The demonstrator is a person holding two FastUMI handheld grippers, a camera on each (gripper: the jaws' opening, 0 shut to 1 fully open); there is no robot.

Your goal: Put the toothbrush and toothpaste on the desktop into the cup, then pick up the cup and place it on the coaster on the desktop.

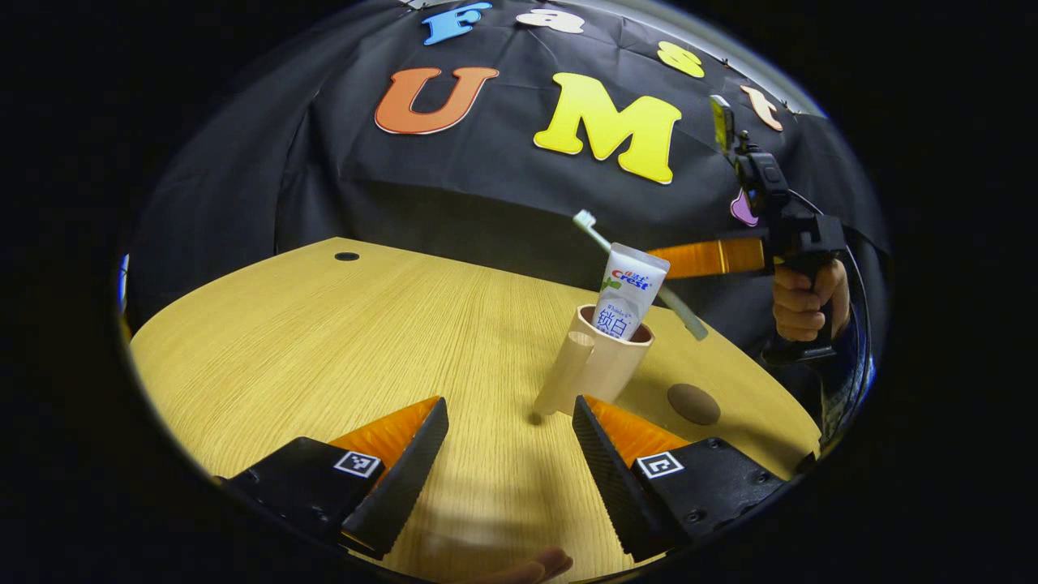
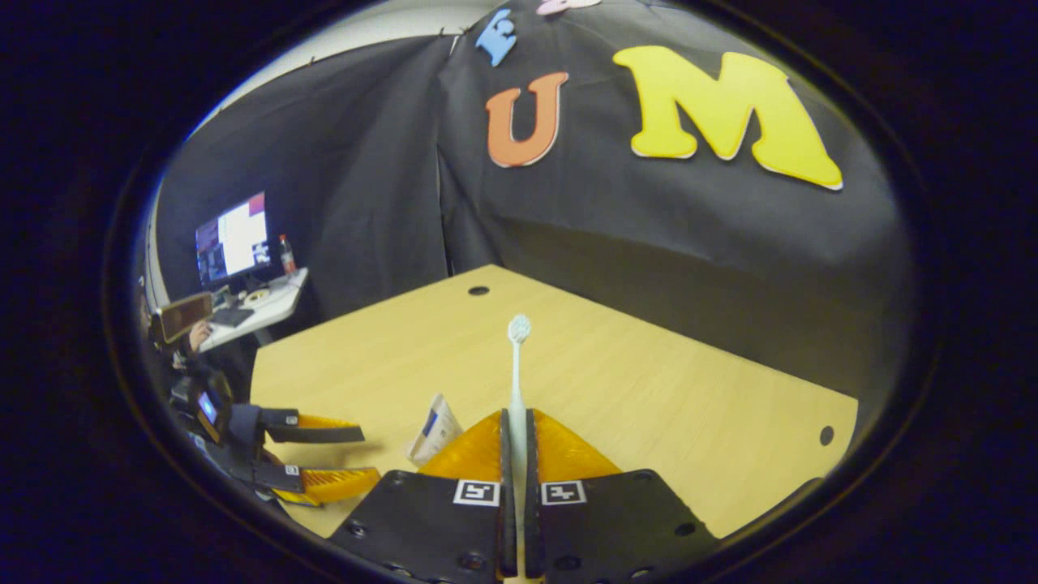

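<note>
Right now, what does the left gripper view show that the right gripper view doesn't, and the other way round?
Left gripper view: a beige cup holding the toothpaste tube, with a brown coaster beside it. Right gripper view: a monitor and a bottle on a side desk. Both: the wooden desktop, the toothpaste tube, the open left gripper, and the right gripper shut on the toothbrush.

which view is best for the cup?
Left gripper view: the cup stands in full on the desk, handle and rim visible, with the toothpaste in it. In the right gripper view the toothpaste shows, but the cup cannot be made out.
</note>
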